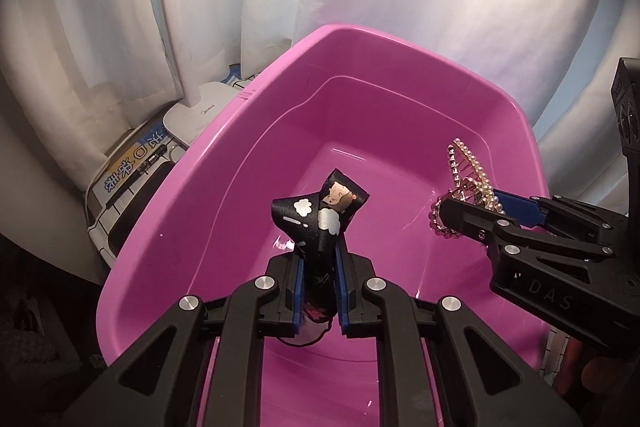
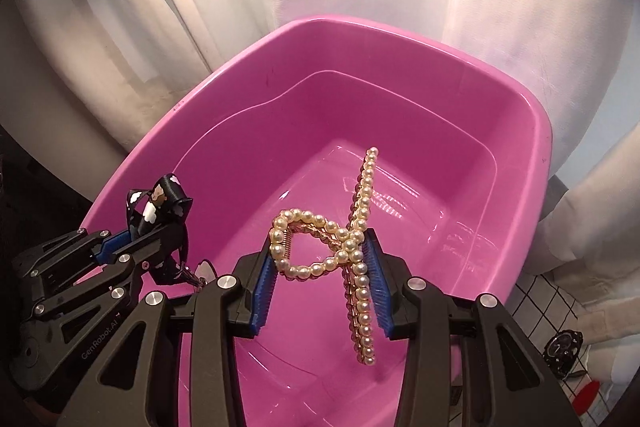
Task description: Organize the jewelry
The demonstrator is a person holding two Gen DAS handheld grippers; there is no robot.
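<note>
A pink plastic basin (image 1: 224, 163) fills both views (image 2: 532, 131), its floor bare. My left gripper (image 1: 318, 267) is shut on a black ribbon strap with white clouds and a cartoon animal (image 1: 320, 215), held above the basin's near left part; it also shows in the right wrist view (image 2: 156, 207). My right gripper (image 2: 320, 259) is shut on a pearl hair claw clip (image 2: 356, 247), held above the basin's right side. The clip (image 1: 476, 183) and right gripper (image 1: 476, 215) show at the right of the left wrist view.
White curtains (image 1: 120, 7) hang behind the basin. A white appliance (image 1: 196, 111) and a printed box (image 1: 124, 171) lie left of the basin. A black watch (image 2: 564, 351) and a red object (image 2: 586, 401) lie on a grid-pattern cloth at the right.
</note>
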